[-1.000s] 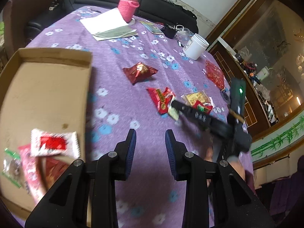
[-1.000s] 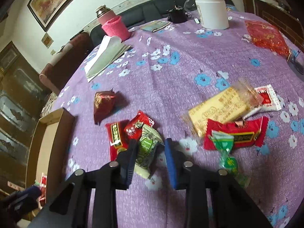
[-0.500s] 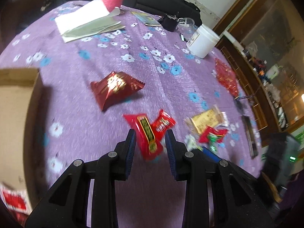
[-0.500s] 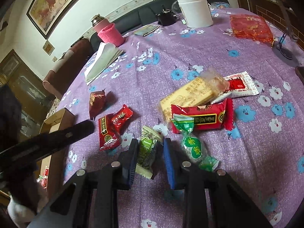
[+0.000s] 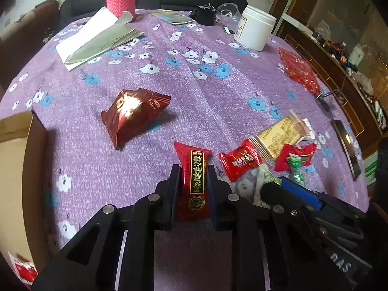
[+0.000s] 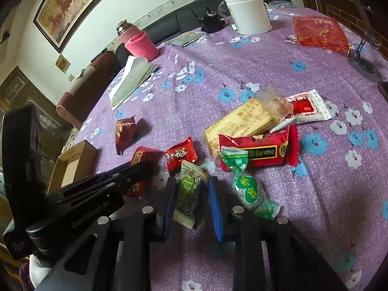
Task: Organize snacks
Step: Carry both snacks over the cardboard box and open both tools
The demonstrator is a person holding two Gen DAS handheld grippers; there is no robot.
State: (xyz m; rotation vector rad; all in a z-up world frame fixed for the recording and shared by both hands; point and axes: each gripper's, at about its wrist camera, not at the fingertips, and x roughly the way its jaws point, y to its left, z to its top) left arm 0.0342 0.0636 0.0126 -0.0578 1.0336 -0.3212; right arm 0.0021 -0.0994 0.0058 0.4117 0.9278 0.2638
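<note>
I am counting eight snack packets lying on the desk (image 6: 266,55): five red packets (image 5: 194,177), two green packets (image 6: 188,190) and one yellow packet (image 6: 242,121). I am also seeing one cardboard box (image 5: 14,165) with one more red-and-white packet (image 5: 24,270) showing in it. One white jar (image 6: 249,12), one pink bottle (image 6: 138,40) and one red mesh pouch (image 6: 317,34) are standing or lying further back.

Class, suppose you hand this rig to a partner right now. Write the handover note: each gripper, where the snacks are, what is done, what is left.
Left gripper: shut on the long red packet, on the tablecloth.
Right gripper: around the pale green packet; grip unclear.
Done: some packets lie in the cardboard box at the left.
Left: dark red pouch, small red candy, yellow biscuit pack, wide red packet, green twist candy, white-and-red sachet.
</note>
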